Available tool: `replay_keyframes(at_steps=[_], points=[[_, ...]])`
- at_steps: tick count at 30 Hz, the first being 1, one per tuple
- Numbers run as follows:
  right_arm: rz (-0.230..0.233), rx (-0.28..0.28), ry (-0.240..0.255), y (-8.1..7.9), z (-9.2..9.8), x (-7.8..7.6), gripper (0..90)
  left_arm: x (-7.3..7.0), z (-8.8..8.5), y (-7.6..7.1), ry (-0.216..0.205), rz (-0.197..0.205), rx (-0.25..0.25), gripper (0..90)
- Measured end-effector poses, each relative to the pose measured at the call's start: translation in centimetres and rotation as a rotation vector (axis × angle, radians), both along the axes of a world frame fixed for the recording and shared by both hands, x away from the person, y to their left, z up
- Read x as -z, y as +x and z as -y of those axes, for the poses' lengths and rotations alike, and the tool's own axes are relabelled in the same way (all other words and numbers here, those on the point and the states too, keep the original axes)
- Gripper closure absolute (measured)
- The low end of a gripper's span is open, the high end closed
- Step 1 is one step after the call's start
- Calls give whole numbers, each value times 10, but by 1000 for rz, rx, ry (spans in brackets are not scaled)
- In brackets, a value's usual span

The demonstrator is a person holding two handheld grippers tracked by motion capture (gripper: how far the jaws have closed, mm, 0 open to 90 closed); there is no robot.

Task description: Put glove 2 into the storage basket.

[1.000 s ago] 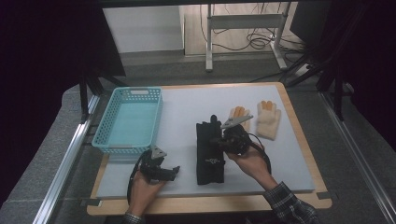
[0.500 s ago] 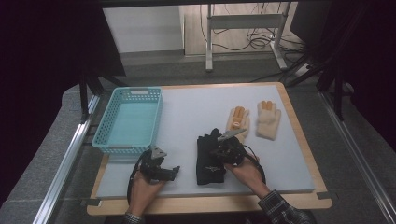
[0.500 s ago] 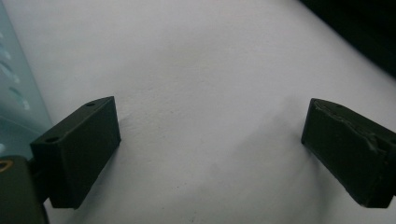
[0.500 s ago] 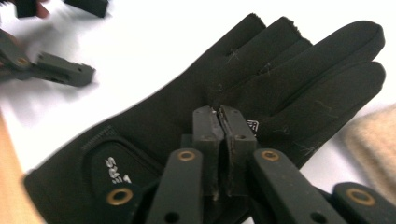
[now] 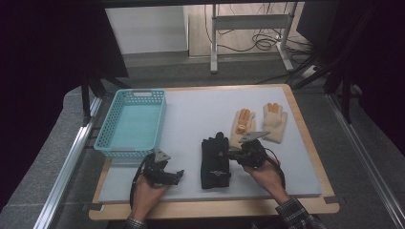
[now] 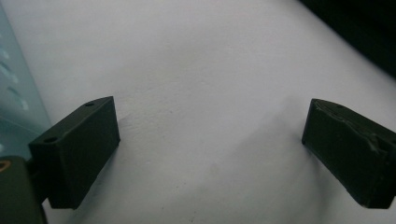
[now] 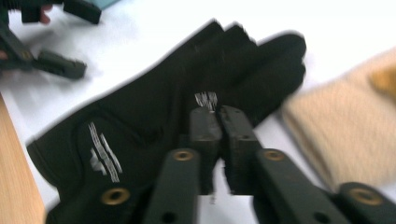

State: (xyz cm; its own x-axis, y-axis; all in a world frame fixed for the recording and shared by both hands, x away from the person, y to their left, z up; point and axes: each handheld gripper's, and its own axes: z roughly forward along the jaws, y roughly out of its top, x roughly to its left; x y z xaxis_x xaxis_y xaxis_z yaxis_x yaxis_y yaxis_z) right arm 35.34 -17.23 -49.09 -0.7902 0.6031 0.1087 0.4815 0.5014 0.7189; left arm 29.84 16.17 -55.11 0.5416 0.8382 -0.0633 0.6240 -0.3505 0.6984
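A black glove (image 5: 215, 160) (image 7: 154, 126) with a white logo lies flat on the table (image 5: 191, 109), fingers pointing away from the person. My right gripper (image 5: 232, 154) (image 7: 217, 114) hovers low over the glove's right side, near its fingers. Its jaws have just closed together, shut, with no cloth seen between the pads. My left gripper (image 5: 179, 175) (image 6: 210, 149) rests on the bare table left of the glove, open and holding nothing. Two tan gloves (image 5: 242, 125) (image 5: 274, 121) lie beyond the right gripper, and one tan glove (image 7: 336, 135) shows in the right gripper view.
A light blue plastic basket (image 5: 130, 151) with nothing inside it stands at the left of the table. The wooden table edge (image 5: 215, 207) runs along the near side. Metal rails flank the table, and a stand with cables sits behind it.
My right hand has sunk toward the table and come slightly nearer the person, beside the black glove. The glove now lies shorter and flatter. The left hand has kept still.
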Motion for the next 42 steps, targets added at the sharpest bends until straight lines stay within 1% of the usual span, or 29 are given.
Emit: replay_keyframes(at_steps=[1,3,4,6,8,9,12,15,18,21,22,23,24,26,28,32,33,34,35,36,38,40,42], points=[[6,-8,-5,-2,4,5,883,0,0,0,1,0,1,31],[8,-14,-14,-6,9,14,885,0,0,0,4,2,8,29],[6,-25,-22,-10,12,21,885,-1,-1,-1,7,4,16,29],[6,-26,-21,-11,13,23,885,-1,-1,-1,11,7,18,30],[0,-50,-15,-15,11,31,885,-1,-3,-3,18,9,21,28],[0,-50,-15,-15,11,31,885,-1,-4,-3,21,8,19,28],[-1,-66,-30,-18,4,37,885,-1,-9,-3,21,3,8,24],[-4,-79,-20,-18,-5,39,884,-1,-17,-3,26,-5,6,23],[-2,-86,-22,-17,-11,39,883,-1,-21,-3,26,-8,3,23],[-5,-94,-17,-16,-20,40,881,-1,-26,-3,28,-9,-1,22],[-4,-96,-15,-15,-26,40,879,0,-29,-2,26,-7,-1,20],[-4,-96,-15,-15,-26,40,879,0,-29,-2,26,-7,-1,18],[-5,-98,-14,-13,-34,41,877,0,-30,-2,25,-5,-1,17],[-3,-100,-15,-12,-37,41,876,1,-32,-2,22,1,7,16],[-3,-101,-17,-10,-45,41,875,1,-31,-3,26,5,11,17],[2,-112,-8,-5,-62,43,872,1,-31,-2,25,3,14,20],[2,-112,-8,-5,-62,43,872,1,-31,-2,25,1,11,20],[3,-113,-5,-4,-66,44,867,1,-31,-2,23,0,13,20],[3,-113,-5,-4,-66,44,867,1,-31,-2,23,0,13,19],[4,-116,-6,-5,-67,44,843,1,-31,-2,24,0,13,19],[2,-121,-6,-5,-67,43,831,1,-31,-2,25,1,13,19],[-6,-120,-2,-6,-63,42,805,1,-31,-2,24,-1,7,16],[5,-110,-7,-8,-57,40,769,1,-30,-2,21,-3,4,15]])
